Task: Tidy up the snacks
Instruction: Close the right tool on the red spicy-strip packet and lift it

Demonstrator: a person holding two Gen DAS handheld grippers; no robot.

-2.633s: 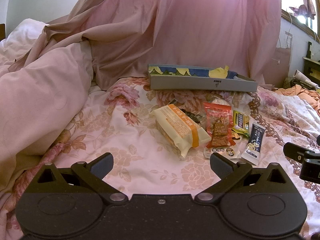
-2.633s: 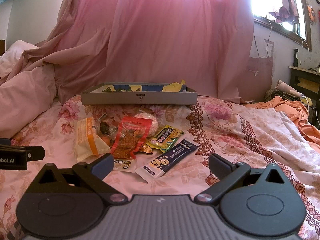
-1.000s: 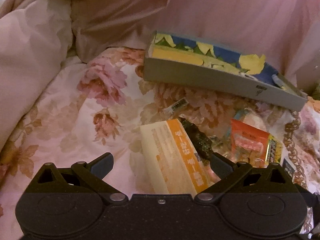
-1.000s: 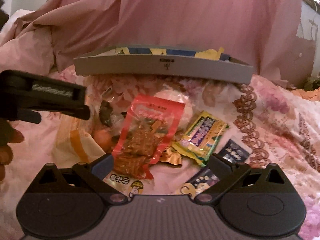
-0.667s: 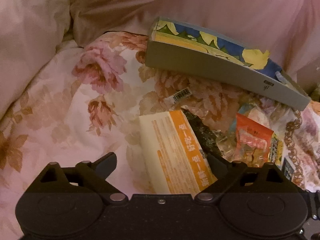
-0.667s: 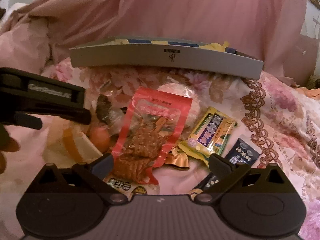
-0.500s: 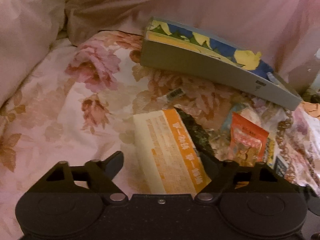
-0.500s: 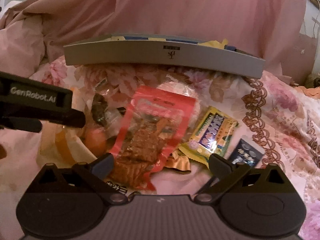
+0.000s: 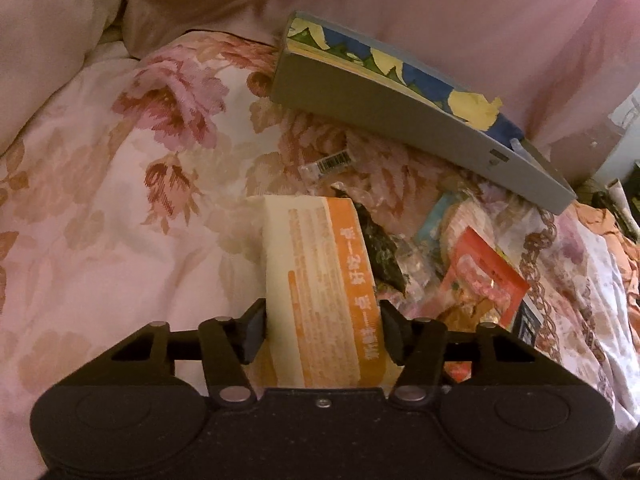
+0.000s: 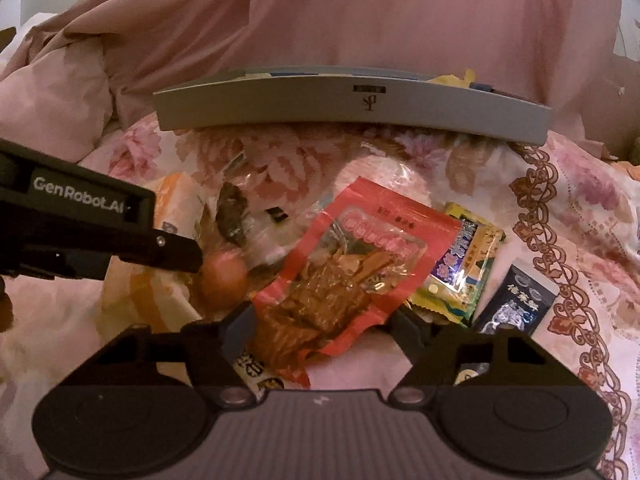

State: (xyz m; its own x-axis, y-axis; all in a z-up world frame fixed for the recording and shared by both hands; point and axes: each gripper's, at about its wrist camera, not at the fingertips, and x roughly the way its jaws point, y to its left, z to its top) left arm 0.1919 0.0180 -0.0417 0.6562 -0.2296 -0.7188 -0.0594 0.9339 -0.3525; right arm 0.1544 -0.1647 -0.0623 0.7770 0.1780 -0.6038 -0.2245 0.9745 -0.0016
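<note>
A pile of snacks lies on the floral bedspread in front of a grey box (image 9: 400,116) (image 10: 352,110). My left gripper (image 9: 322,330) is shut on the cream-and-orange cracker pack (image 9: 320,280), one finger on each long side. My right gripper (image 10: 326,326) has its fingers closed in against the sides of the red snack packet (image 10: 352,268), which lies on the pile. In the right wrist view the left gripper's body (image 10: 80,224) reaches in from the left over the cracker pack (image 10: 172,208).
Beside the red packet lie a yellow-green packet (image 10: 460,268), a dark blue sachet (image 10: 516,304), a round orange sweet (image 10: 222,278) and a dark seaweed pack (image 9: 376,248). Pink quilt and drapes rise at the left and behind the box.
Both grippers moved down to the pile and closed: the left onto the cracker pack, the right onto the red packet. Both were wide open a second ago.
</note>
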